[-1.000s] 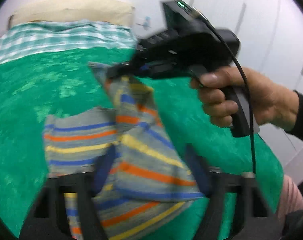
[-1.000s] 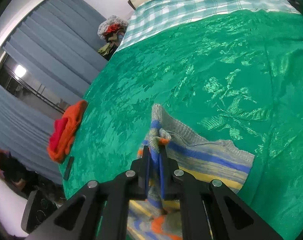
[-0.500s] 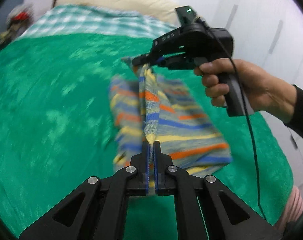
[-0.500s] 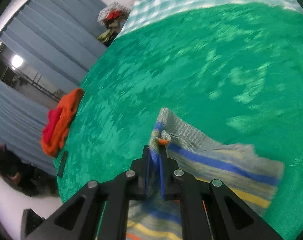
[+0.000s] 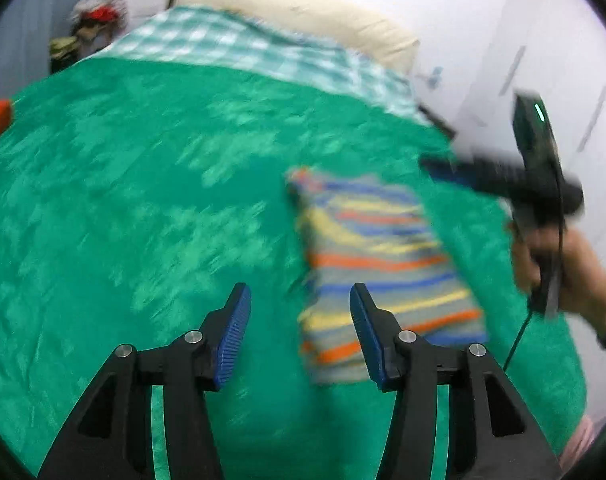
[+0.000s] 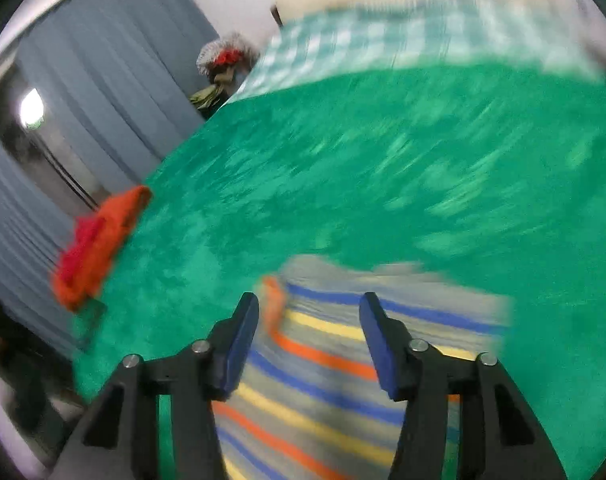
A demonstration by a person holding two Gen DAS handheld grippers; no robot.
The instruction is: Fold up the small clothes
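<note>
A small striped garment (image 5: 379, 264), grey with blue, yellow and orange bands, lies folded flat on the green bedspread (image 5: 143, 200). My left gripper (image 5: 299, 332) is open and empty, just left of the garment's near edge. My right gripper (image 6: 309, 344) is open and empty, above the garment's far corner (image 6: 343, 360). In the left wrist view the right gripper (image 5: 435, 168) hovers past the garment's far right side, blurred by motion.
An orange and red cloth pile (image 6: 95, 248) lies at the bed's left edge. A green checked blanket (image 5: 243, 48) and a cream pillow (image 5: 303, 12) are at the head. Blue curtains (image 6: 83, 100) hang on the left, white wardrobe doors (image 5: 543, 60) on the right.
Both grippers have opened and let go of the striped garment, which now lies folded on the bed. Both have pulled back from it.
</note>
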